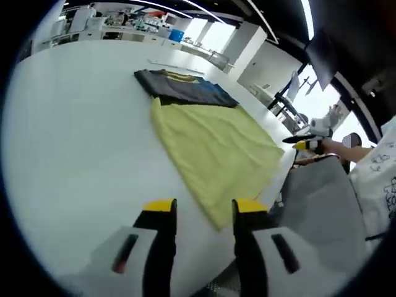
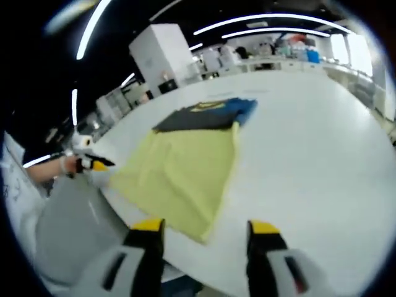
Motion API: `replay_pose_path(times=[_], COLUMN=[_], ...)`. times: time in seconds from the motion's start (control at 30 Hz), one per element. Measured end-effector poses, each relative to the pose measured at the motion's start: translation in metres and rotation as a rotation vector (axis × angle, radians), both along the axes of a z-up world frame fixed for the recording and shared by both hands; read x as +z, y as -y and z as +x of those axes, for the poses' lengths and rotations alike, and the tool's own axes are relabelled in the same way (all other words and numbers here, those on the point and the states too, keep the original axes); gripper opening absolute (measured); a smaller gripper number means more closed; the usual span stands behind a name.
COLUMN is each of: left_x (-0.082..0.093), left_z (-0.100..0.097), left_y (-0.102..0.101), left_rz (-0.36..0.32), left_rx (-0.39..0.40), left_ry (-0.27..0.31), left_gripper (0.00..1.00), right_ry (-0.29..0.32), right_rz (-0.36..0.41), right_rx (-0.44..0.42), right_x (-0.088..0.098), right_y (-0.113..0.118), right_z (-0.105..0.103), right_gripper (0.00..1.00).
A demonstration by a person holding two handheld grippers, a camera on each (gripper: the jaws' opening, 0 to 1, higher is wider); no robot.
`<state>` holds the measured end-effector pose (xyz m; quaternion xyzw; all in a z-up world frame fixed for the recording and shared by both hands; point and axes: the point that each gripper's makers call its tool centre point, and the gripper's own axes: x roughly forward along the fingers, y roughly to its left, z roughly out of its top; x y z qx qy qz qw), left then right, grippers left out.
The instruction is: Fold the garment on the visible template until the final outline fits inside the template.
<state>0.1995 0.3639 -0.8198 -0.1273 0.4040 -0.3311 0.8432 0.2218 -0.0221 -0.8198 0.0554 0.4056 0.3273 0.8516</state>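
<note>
Yellow cloth waiting to be folded on the white counter.

The soft, flat yellow garment (image 1: 213, 151) is lying near the counter (image 1: 80, 142) edge, touching a dark folded shirt (image 1: 185, 88). Both grippers, left gripper (image 1: 205, 207) and right gripper (image 2: 205, 228), are hovering with fingers apart; each should be pinching a near corner.

I see a grey chair (image 1: 322, 198) just beside the white table (image 1: 80, 142), and shelves with many small things (image 1: 124, 25) far behind it.
</note>
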Motion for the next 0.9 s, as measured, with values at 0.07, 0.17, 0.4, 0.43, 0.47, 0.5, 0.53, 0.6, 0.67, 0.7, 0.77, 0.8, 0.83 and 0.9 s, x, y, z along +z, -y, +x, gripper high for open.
replay_pose_path(times=[0.07, 0.17, 0.4, 0.43, 0.47, 0.5, 0.53, 0.6, 0.67, 0.7, 0.77, 0.8, 0.83, 0.9], left_x=[-0.003, -0.009, -0.016, -0.018, -0.019, -0.020, -0.021, -0.020, -0.020, -0.020, -0.021, -0.021, -0.021, -0.023], left_z=[-0.004, -0.010, -0.015, -0.015, -0.015, -0.015, -0.015, -0.015, -0.015, -0.015, -0.016, -0.016, -0.016, -0.015], left_y=[0.000, 0.003, 0.005, 0.005, 0.005, 0.005, 0.005, 0.007, 0.008, 0.009, 0.012, 0.013, 0.014, 0.013], left_rz=[-0.002, -0.014, -0.040, -0.042, -0.040, -0.038, -0.042, -0.051, -0.053, -0.055, -0.060, -0.060, -0.061, -0.064], left_rx=[-0.013, -0.028, -0.019, -0.017, -0.016, -0.016, -0.012, -0.006, -0.008, -0.009, -0.013, -0.012, -0.011, 0.001], left_ry=[-0.018, -0.051, -0.096, -0.104, -0.107, -0.109, -0.115, -0.119, -0.122, -0.129, -0.139, -0.139, -0.143, -0.156], left_gripper=[0.24, 0.21, 0.14, 0.14, 0.14, 0.13, 0.13, 0.12, 0.11, 0.10, 0.09, 0.08, 0.07, 0.05], right_ry=[-0.021, -0.048, -0.092, -0.100, -0.106, -0.113, -0.115, -0.120, -0.131, -0.137, -0.150, -0.148, -0.155, -0.156], right_rz=[0.009, 0.018, 0.045, 0.053, 0.055, 0.055, 0.055, 0.053, 0.054, 0.054, 0.052, 0.057, 0.059, 0.052], right_rx=[-0.002, -0.013, -0.035, -0.036, -0.039, -0.040, -0.038, -0.040, -0.044, -0.045, -0.045, -0.045, -0.045, -0.044], right_x=[-0.003, -0.008, -0.011, -0.012, -0.012, -0.013, -0.013, -0.013, -0.015, -0.016, -0.020, -0.019, -0.019, -0.020], right_y=[-0.001, -0.003, -0.007, -0.008, -0.008, -0.009, -0.009, -0.010, -0.011, -0.011, -0.012, -0.013, -0.014, -0.016], right_z=[-0.002, -0.005, -0.006, -0.006, -0.006, -0.007, -0.007, -0.007, -0.007, -0.006, -0.006, -0.006, -0.007, -0.007], right_gripper=[0.44, 0.39, 0.24, 0.22, 0.20, 0.18, 0.17, 0.15, 0.13, 0.11, 0.09, 0.08, 0.06, 0.01])
